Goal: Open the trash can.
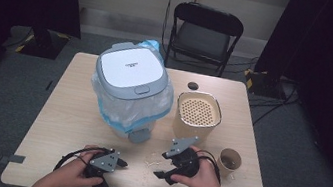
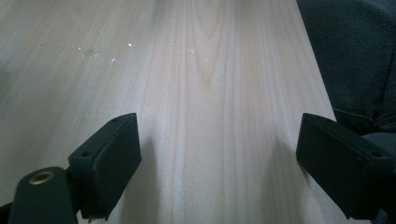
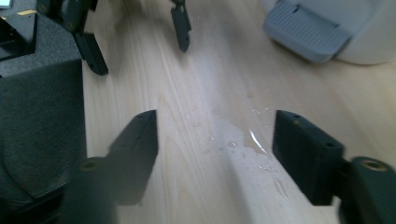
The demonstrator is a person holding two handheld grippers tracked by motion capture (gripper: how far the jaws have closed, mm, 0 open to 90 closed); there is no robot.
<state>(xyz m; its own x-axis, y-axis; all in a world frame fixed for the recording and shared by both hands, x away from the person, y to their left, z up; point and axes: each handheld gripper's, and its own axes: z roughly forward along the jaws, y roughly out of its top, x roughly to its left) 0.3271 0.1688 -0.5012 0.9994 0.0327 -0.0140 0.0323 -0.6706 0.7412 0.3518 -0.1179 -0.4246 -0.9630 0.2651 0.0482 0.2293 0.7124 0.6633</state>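
Pale wooden table [image 1: 76, 109]: near its front edge we hold the left gripper [image 1: 111, 176] and right gripper [image 1: 165, 167], both agape and empty. Between them lies spilled water [image 3: 243, 140]. We should keep the jaws low and level, clear of the pedal bin [image 1: 130, 85].

A pale wooden bench [image 1: 66, 108] carries a white bin [image 1: 130, 85] wrapped in a clear bag, a cream tub [image 1: 197, 116] with a perforated top just right of it, a paper cup [image 1: 230, 162] near the right edge, a small black disc [image 1: 193, 85] at the back, and spilled droplets [image 1: 153, 159] in front.
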